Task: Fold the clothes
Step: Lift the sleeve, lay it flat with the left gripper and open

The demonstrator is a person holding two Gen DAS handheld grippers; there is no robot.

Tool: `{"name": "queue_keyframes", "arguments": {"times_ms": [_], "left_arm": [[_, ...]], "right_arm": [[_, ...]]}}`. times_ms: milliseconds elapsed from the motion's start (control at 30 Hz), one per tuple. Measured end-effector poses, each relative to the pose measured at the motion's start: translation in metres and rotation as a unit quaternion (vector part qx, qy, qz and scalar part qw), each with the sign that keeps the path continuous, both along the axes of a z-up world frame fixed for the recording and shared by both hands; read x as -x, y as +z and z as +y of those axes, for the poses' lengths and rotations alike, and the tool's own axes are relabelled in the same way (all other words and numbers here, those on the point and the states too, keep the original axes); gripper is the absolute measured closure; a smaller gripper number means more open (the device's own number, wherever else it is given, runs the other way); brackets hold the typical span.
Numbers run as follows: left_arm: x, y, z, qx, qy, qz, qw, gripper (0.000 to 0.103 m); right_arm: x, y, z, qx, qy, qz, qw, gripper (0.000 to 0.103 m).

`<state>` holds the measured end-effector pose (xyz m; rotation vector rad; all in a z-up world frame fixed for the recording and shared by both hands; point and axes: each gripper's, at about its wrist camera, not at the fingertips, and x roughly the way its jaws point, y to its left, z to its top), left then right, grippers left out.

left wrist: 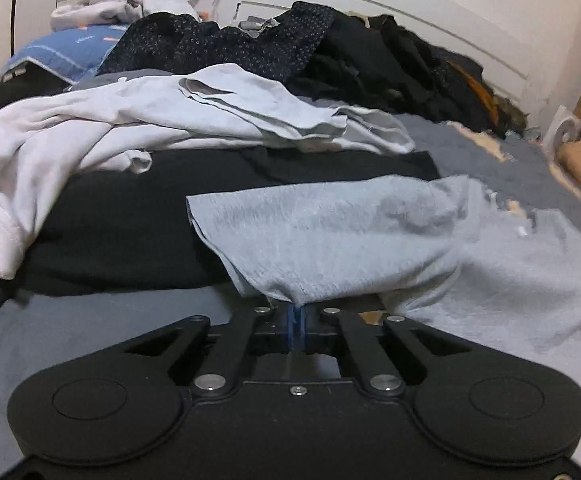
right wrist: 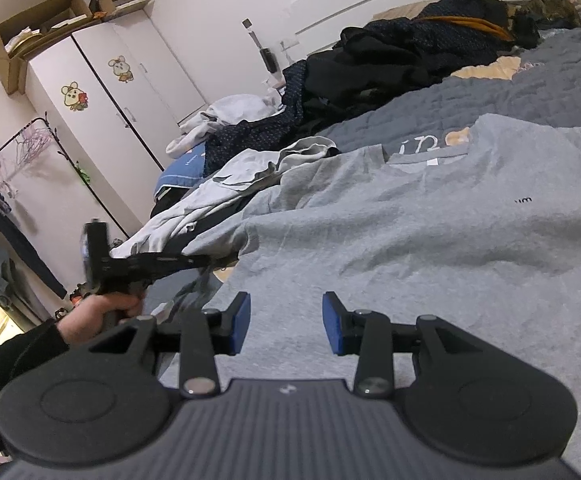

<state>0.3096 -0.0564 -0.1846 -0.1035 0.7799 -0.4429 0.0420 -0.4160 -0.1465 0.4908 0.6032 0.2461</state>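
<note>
While my left gripper pinches the grey T-shirt's near edge, jaws pressed together, my right gripper hovers spread above it.

A bed is covered by a grey quilt — a grey T-shirt is spread on it, white garments and dark clothes heaped beyond the shirt.
</note>
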Motion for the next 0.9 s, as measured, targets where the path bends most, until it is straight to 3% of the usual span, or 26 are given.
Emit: {"name": "queue_keyframes", "arguments": {"times_ms": [67,167,267,333,367,433,467,667,900], "left_arm": [[0.002,0.009,0.014,0.017,0.0,0.011,0.9998,0.1],[-0.001,0.015,0.023,0.007,-0.007,0.048,0.9988,0.1],[0.003,0.012,0.019,-0.042,0.007,0.048,0.9979,0.098],[0.007,0.009,0.022,-0.039,0.022,0.064,0.9969,0.096],[0.01,0.008,0.025,-0.034,0.032,0.068,0.9966,0.093],[0.022,0.008,0.029,-0.03,0.041,0.069,0.9963,0.074],[0.03,0.01,0.03,-0.03,0.041,0.066,0.9965,0.071],[0.085,0.031,0.014,-0.011,-0.001,0.047,0.9988,0.069],[0.157,0.048,-0.016,-0.024,-0.061,0.033,0.9973,0.068]], "right_arm": [[0.001,0.001,-0.001,-0.001,-0.001,-0.002,1.0,0.065],[0.002,0.003,-0.003,-0.002,-0.001,-0.006,1.0,0.065],[0.002,0.005,-0.004,-0.001,0.0,-0.007,1.0,0.065],[0.003,0.007,-0.005,0.002,0.0,-0.01,1.0,0.065],[0.003,0.007,-0.006,0.004,-0.001,-0.01,1.0,0.065],[0.002,0.007,-0.011,0.002,-0.006,-0.006,1.0,0.065],[0.003,0.006,-0.014,0.002,-0.01,-0.004,1.0,0.065],[0.011,-0.002,-0.03,0.028,-0.041,0.027,0.998,0.065],[0.054,0.0,-0.052,0.065,-0.084,0.062,0.992,0.065]]}}
